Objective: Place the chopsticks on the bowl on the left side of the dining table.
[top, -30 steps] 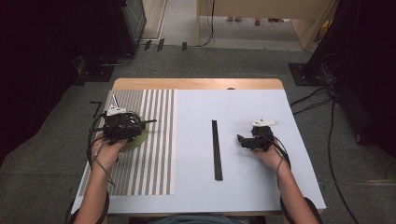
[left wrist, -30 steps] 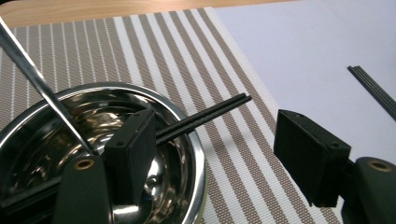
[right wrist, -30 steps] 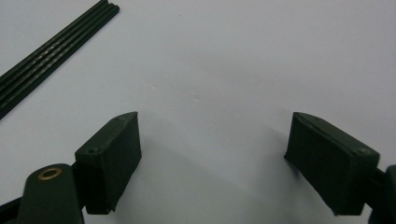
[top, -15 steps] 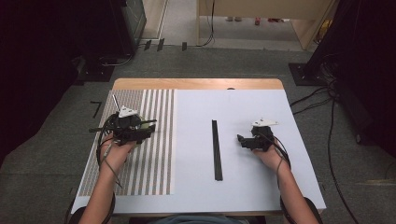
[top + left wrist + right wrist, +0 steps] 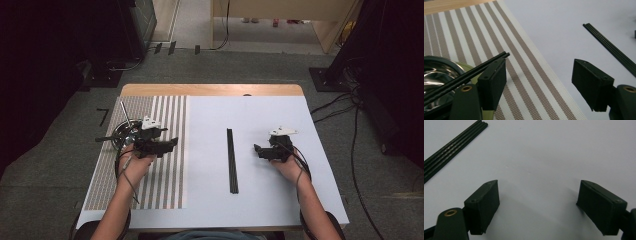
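Left gripper [image 5: 172,143] over the striped placemat [image 5: 165,175], jaws pointing to 3 o'clock in the high view; released, jaws wide apart, nothing between the pads, bare mat seen through the gap in the left gripper view [image 5: 539,72]. Thin black stick pair [image 5: 474,71] lies across the metal bowl [image 5: 436,72]; in that view it sits at 9 o'clock of the gap, outside the jaws, tips ending level with the top of the left-hand jaw, shafts running off toward 8 o'clock; whether it touches the jaw's outer face, cannot tell. In the high view the bowl [image 5: 122,135] is at 9 o'clock of the left gripper, just beside the hand, at the mat's left edge.

Black stick bundle [image 5: 231,160] lies flat on the white sheet [image 5: 270,200], lengthwise 12 to 6 o'clock, between the two grippers; at 3 o'clock of the left gripper, well apart; in the left gripper view it shows at 2 o'clock [image 5: 611,47], beyond the right-hand jaw.

Right gripper [image 5: 257,149] on the white sheet, jaws pointing to 9 o'clock at the bundle, near it but apart; released, jaws wide, only sheet between the pads [image 5: 537,195]; bundle at 10 o'clock in the right gripper view [image 5: 451,146], clear of both jaws.
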